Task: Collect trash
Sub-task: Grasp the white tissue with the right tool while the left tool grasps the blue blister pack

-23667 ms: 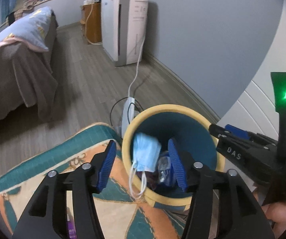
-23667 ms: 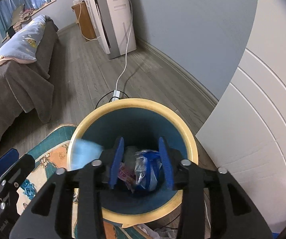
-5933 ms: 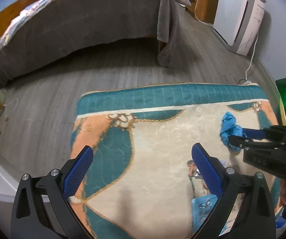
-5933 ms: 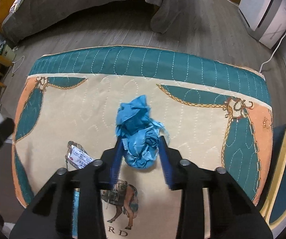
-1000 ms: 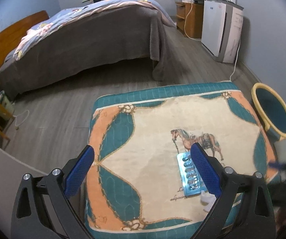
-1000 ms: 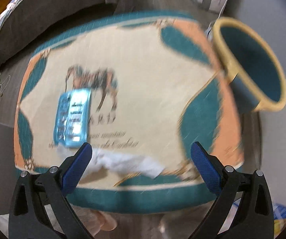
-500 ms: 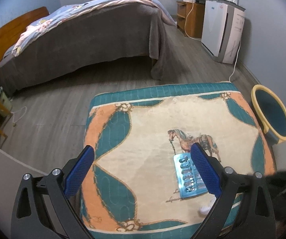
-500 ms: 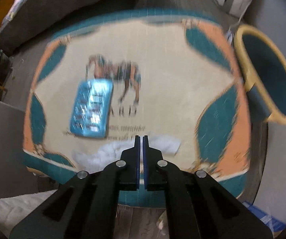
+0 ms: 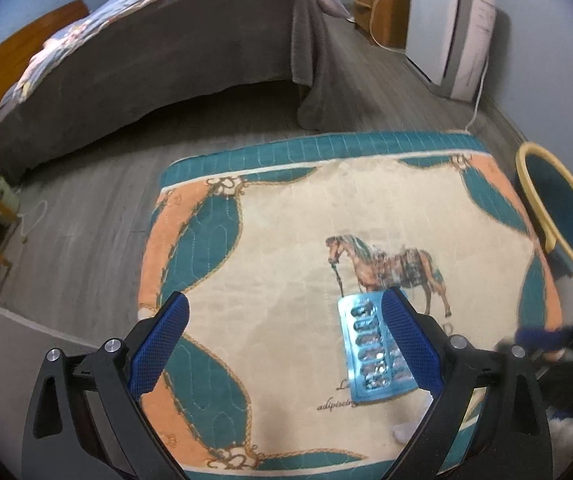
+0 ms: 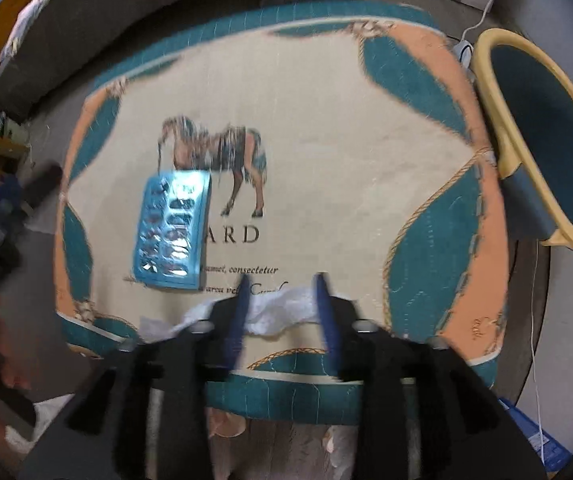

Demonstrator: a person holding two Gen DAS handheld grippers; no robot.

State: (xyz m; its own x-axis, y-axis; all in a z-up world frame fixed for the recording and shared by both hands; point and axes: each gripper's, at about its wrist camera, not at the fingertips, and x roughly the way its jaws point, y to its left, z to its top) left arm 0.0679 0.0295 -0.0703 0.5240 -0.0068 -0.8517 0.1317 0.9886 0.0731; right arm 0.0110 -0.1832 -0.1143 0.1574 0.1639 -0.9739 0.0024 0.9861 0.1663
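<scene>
1. Left gripper (image 9: 284, 330): jaws spread wide above the rug (image 9: 270, 240), nothing between them.
2. Blue blister pack (image 10: 173, 230): flat on the rug, just below the printed horse (image 10: 222, 156); in the left wrist view its right part is hidden behind the right-side finger (image 9: 410, 338).
3. White crumpled tissue (image 10: 282, 308): on the rug's near edge, just beside the blister pack.
4. Right gripper (image 10: 284, 304): jaws opening, straddling the tissue; contact cannot be told through the blur.
5. Yellow-rimmed bin (image 10: 502, 80): off the rug's right edge.
</scene>
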